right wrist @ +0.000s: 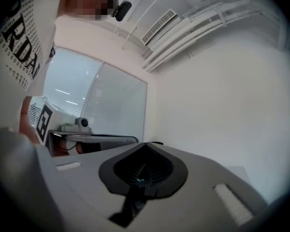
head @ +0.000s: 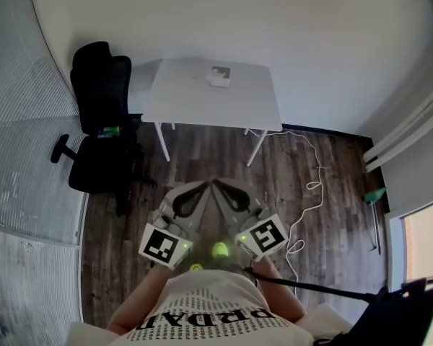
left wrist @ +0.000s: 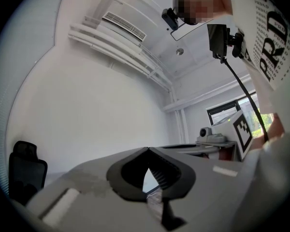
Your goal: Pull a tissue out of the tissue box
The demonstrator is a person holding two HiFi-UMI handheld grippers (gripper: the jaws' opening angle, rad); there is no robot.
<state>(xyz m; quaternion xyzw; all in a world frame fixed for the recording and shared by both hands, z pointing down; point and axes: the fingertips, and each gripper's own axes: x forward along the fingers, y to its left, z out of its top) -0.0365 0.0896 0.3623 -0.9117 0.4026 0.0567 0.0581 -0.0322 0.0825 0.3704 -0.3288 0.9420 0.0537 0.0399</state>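
Across the room, on the flat white table, sits the tissue box: a small pale block, well apart from me. My left gripper and right gripper are both clenched and empty, with dark ribbed pads. Risks: the loose white cable on the plank floor could snag my feet, and the box looks light and may lift when pulled.

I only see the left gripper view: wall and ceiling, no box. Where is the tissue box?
Observer: The tissue box sits on the white table across the room, near its far edge.
Operator: Is the right hand-held gripper carrying anything?
Observer: No, the right hand-held gripper is shut, with nothing between its jaws.
Operator: Anything on the floor ahead?
Observer: A white cable trails over the floor right of the table.
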